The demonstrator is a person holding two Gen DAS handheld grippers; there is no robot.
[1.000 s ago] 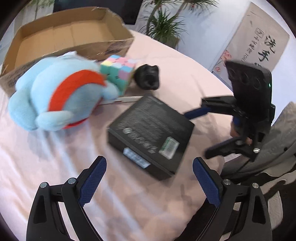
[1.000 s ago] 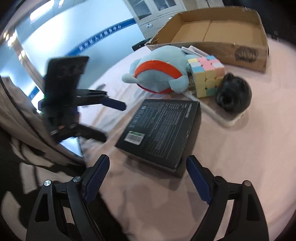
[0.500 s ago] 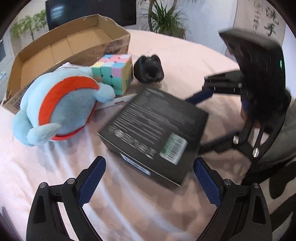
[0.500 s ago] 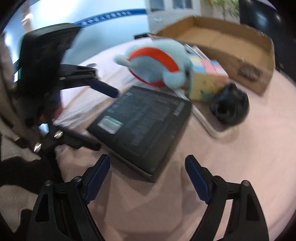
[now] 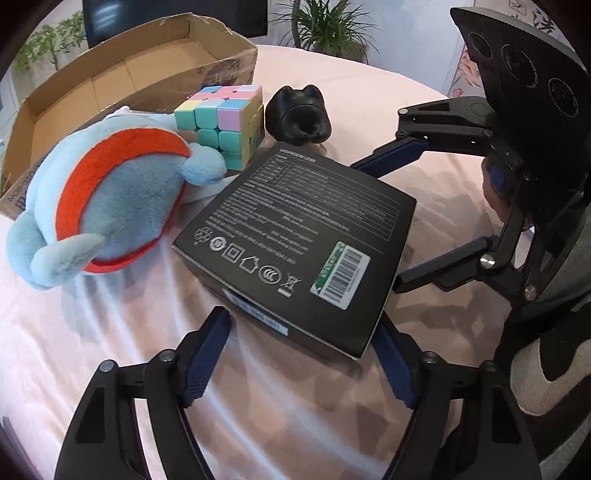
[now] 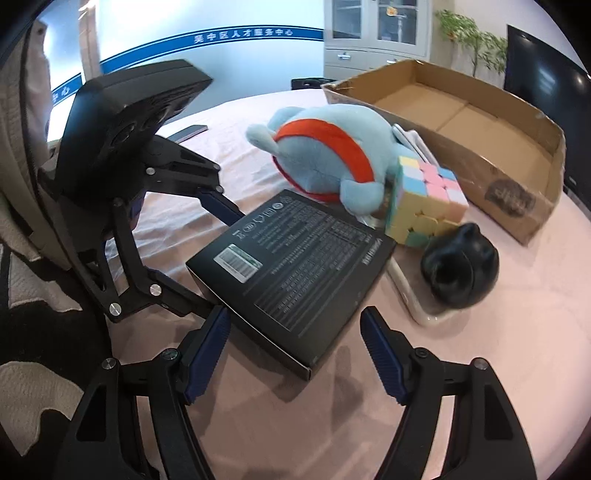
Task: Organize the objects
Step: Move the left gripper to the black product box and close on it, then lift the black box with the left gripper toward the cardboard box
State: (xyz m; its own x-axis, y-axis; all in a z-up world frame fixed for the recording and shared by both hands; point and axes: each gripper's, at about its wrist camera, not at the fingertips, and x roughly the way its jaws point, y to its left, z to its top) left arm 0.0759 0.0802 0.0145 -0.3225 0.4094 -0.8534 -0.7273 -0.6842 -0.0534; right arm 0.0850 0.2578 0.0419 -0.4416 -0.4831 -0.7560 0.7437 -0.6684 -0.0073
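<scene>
We held the left hand-held gripper [image 5: 301, 341] with its blue-padded jaws spread on either side of the near corner of the flat black cardboard product box [image 5: 299, 236]. The jaws had just been closing in, and the box stood between them, but we could not tell whether the pads pressed on it. The right hand-held gripper [image 6: 295, 339] came at the same box [image 6: 291, 266] from the opposite side. Its jaws were likewise spread about a corner and had just been closing, with the box between them and a gap showing at the right-hand pad.

The box lay printed side up on the pink-clothed counter [image 5: 110, 350], a barcode sticker [image 5: 341, 275] near one edge. In the right wrist view one corner of it rested over a thin white flat item [image 6: 410, 295], so it sat slightly tilted.

Just beyond the box lay the light blue plush toy with a red band [image 5: 110, 199], one of its fins touching the pastel-coloured puzzle cube [image 5: 225, 122]. Beside the cube sat a small glossy black rounded object with two ear-like bumps [image 5: 297, 114], near the box's far corner.

Behind them all stood the open, shallow brown cardboard carton [image 5: 122, 74], with the plush toy lying close against its front wall. Potted green plants [image 5: 325, 29] showed past the far side of the counter.
</scene>
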